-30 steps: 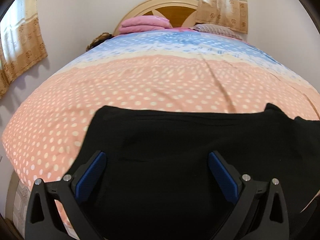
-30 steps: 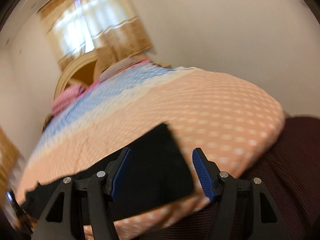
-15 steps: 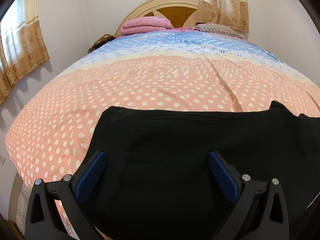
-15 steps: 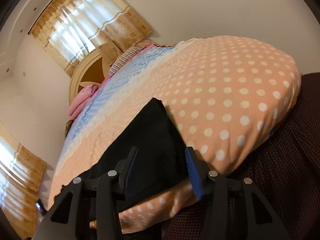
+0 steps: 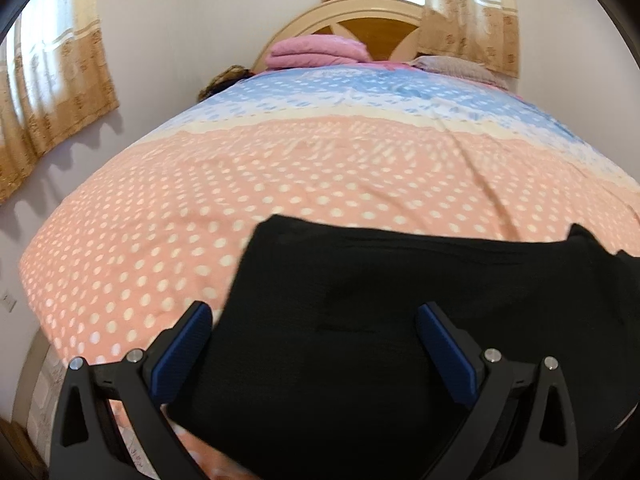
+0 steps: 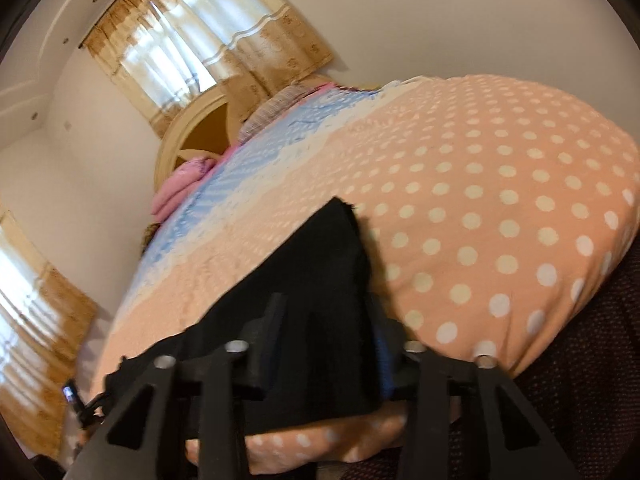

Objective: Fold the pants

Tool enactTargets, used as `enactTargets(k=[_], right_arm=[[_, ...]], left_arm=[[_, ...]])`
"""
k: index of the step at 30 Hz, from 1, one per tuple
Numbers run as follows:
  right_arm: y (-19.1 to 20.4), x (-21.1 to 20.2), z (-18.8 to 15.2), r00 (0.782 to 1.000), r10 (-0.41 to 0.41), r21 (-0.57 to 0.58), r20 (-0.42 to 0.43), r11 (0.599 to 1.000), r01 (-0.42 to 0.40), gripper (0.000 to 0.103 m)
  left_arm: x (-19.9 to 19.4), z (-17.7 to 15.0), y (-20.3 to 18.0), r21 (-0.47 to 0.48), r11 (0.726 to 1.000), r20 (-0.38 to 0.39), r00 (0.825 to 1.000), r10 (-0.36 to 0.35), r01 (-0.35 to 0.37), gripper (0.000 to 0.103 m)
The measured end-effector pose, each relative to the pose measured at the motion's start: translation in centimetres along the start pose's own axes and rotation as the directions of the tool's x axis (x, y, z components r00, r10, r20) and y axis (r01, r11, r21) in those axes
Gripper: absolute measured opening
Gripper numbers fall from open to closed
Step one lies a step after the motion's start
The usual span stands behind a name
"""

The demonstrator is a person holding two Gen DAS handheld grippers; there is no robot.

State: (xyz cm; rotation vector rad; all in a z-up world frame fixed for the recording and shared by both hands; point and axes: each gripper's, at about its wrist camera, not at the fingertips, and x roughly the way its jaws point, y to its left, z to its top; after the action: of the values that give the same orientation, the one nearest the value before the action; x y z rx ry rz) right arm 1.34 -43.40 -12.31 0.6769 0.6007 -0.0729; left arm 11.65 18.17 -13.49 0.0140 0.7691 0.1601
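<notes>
black pants (image 5: 400,320) lie flat on a polka-dot bedspread (image 5: 200,208), spreading ahead of and beneath both claws. the left claw (image 5: 312,344) hovers with jaws spread wide, touching nothing, the pants' edge just inside its left finger. the right claw (image 6: 328,340) has just been closing, its jaws now narrow around the pants' end; whether the pads press the cloth cannot be told.

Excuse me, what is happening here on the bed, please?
A person with a gripper in each hand is folding black pants that lie flat on a polka-dot bedspread. The left gripper is open above one end of the pants. The right gripper has just been closing, with the other end of the pants between its fingers; whether the pads already press the cloth is unclear. No fold is made yet.
</notes>
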Motion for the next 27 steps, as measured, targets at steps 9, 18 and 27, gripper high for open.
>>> enactTargets(k=[9, 18, 27], right_arm=[[-1.6, -0.2, -0.3, 0.995, 0.097, 0.119, 0.002, 0.988, -0.097, 0.016], [3.9, -2.2, -0.5, 0.987, 0.153, 0.002, 0.055, 0.988, -0.153, 0.014], [10.8, -2.2, -1.5, 0.978, 0.203, -0.160, 0.051, 0.968, -0.192, 0.014]], left_arm=[[0.7, -0.2, 0.8, -0.053, 0.998, -0.021, 1.000, -0.021, 0.020, 0.103], [0.7, -0.4, 0.8, -0.054, 0.998, -0.018, 1.000, -0.019, 0.018, 0.103], [0.5, -0.2, 0.1, -0.026, 1.000, -0.012, 1.000, -0.008, 0.008, 0.103]])
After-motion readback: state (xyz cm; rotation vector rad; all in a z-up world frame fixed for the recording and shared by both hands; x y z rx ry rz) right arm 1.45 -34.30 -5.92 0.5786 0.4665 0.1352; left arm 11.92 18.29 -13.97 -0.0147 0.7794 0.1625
